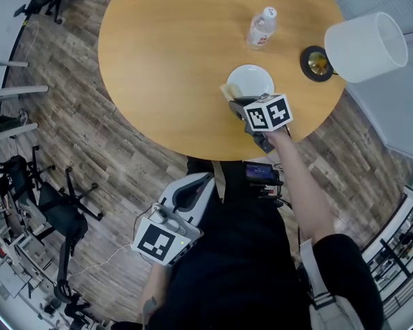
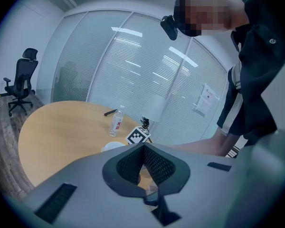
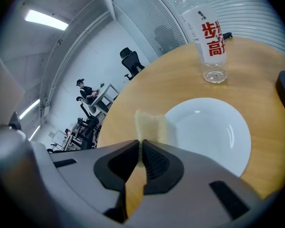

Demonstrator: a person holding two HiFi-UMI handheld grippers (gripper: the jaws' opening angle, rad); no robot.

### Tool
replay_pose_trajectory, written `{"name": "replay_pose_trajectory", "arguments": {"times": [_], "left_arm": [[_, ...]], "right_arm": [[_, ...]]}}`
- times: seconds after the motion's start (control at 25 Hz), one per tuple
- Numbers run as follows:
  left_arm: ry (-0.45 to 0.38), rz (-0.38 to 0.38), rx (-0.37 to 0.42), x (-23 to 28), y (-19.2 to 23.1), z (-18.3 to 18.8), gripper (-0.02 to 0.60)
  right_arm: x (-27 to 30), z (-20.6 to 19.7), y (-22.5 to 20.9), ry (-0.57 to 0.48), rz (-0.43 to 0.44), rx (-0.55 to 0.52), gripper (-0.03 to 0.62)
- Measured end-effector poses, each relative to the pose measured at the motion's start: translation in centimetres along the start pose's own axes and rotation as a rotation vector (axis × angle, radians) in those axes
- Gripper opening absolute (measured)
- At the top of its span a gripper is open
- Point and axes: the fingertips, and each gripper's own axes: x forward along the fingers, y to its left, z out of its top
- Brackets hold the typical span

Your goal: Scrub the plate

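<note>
A white plate (image 1: 252,80) rests near the front edge of the round wooden table (image 1: 165,53). In the right gripper view the plate (image 3: 213,132) lies just ahead and to the right of the jaws. My right gripper (image 1: 236,104) (image 3: 140,145) is shut on a thin yellow sponge (image 3: 151,126), which stands upright over the plate's left rim; the sponge (image 1: 228,91) shows at that rim in the head view too. My left gripper (image 1: 191,186) (image 2: 143,148) is held low by the person's body, off the table, jaws together with nothing between them.
A clear water bottle (image 1: 261,27) (image 3: 208,34) stands upright behind the plate. A lamp with a white shade (image 1: 365,47) and black base (image 1: 315,62) sits at the table's right edge. A dark pen (image 2: 110,112) lies farther back. Office chairs (image 1: 55,205) stand on the wooden floor at left.
</note>
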Motion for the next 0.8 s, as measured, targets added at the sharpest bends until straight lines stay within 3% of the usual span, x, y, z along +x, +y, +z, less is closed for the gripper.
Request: {"name": "replay_pose_trajectory", "arguments": {"times": [0.28,0.56,0.8], "left_arm": [[0.004,0.007,0.004,0.0,-0.1,0.0,0.011],[0.011,0.012,0.013,-0.2,-0.3,-0.1,0.011],[0.01,0.005,0.018,0.0,-0.5,0.0,0.011]], "right_arm": [[0.7,1.9,-1.4,-0.016,-0.004,0.031,0.031],[-1.6,4.4,-5.3,-0.089,-0.104,0.079,0.031],[-4.2,4.2,-8.0,-0.108,-0.168,0.119,0.031]]}}
